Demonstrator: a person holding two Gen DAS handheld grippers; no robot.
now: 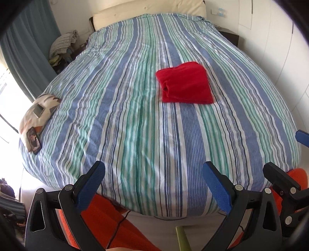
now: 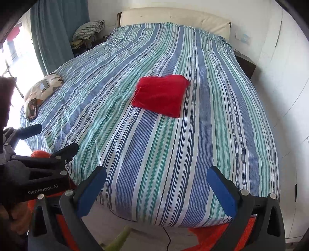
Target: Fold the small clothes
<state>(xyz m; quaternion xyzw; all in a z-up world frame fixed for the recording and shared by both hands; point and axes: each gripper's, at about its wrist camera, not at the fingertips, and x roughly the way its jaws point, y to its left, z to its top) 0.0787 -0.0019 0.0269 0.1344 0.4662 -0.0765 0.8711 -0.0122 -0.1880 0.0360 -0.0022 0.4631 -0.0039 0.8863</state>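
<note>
One bed (image 1: 135,115) fills the room in front of me, under one cover striped blue, green and white, the stripes running from the foot edge near me up to one cream headboard (image 1: 146,13). One teal curtain (image 1: 29,48) hangs by the window off the bed's left side, and one heap of checked fabric (image 1: 63,43) sits beyond the head-left corner. One orange rug (image 2: 216,237) lies on the floor below the foot edge. On the cover there is one red garment (image 1: 184,83), already folded into a flat, nearly square packet; it lies about midway between foot and head, right of the centre line and well in from the right edge. Its long axis is hard to call, since it is so close to square; its rolled, creased edge faces the bed's left side and one corner points toward the head-right corner. One patterned pillow (image 2: 43,87) rests at the left edge, and one phone (image 2: 32,110) lies on the pillow's end nearer the foot, screen up. I hold two grippers, both back at the foot edge, well apart from the garment. My left gripper (image 1: 153,184) has its two blue fingers spread wide with nothing between them; my right gripper (image 2: 156,190) is spread the same way, also holding nothing.
</note>
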